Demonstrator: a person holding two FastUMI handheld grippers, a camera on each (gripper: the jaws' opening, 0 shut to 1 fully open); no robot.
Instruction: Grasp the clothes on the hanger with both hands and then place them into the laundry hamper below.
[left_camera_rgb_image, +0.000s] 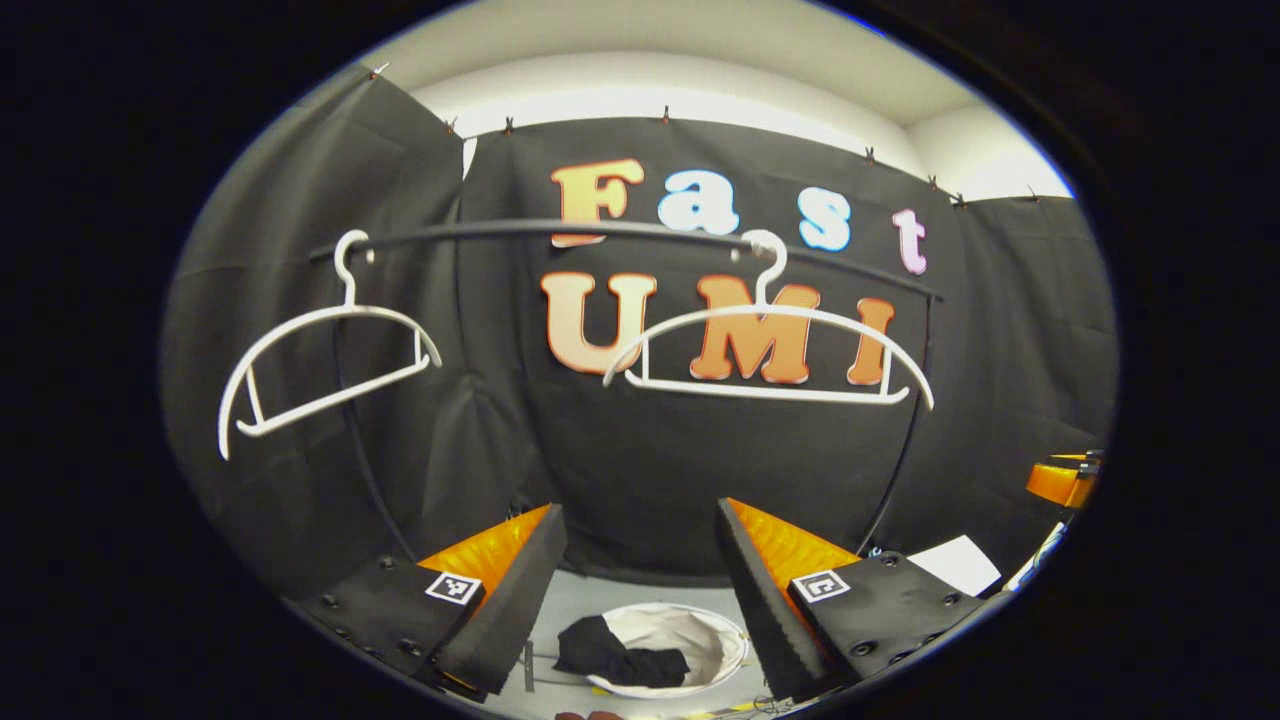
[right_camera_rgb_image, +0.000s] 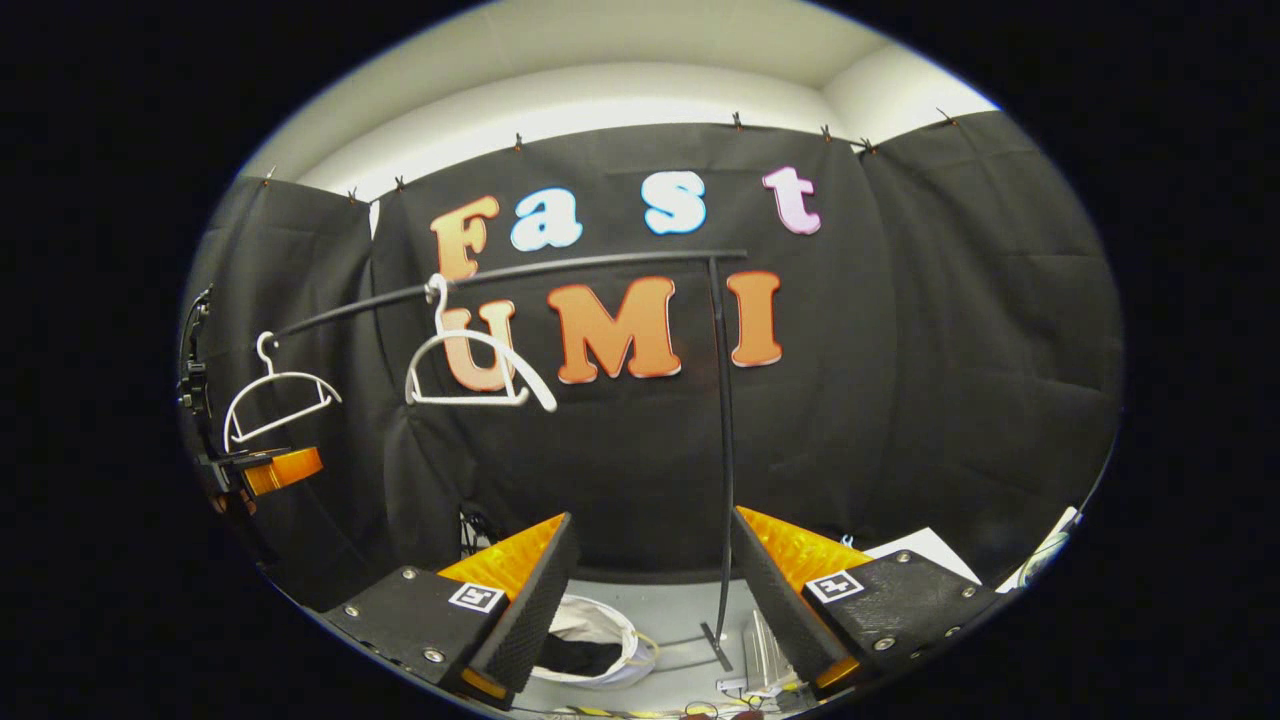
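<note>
Two bare white hangers (left_camera_rgb_image: 768, 340) on the black rail (left_camera_rgb_image: 620, 232) — dark clothes (left_camera_rgb_image: 620, 655) in hamper (left_camera_rgb_image: 715, 640) below, both grippers' fingers apart, empty.

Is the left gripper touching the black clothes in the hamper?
Apart. In the left gripper view the left gripper is open, its fingers held high above the black clothes, which lie in the hamper below.

No readable text, brand or number stands on anything here apart from the booth wall. The only signs are small square black-and-white coded markers, one on the black base of each finger: on the left gripper's left finger (left_camera_rgb_image: 453, 588) and right finger (left_camera_rgb_image: 820, 585), and on the right gripper's left finger (right_camera_rgb_image: 477, 597) and right finger (right_camera_rgb_image: 835, 586). They carry block patterns, not letters.
</note>
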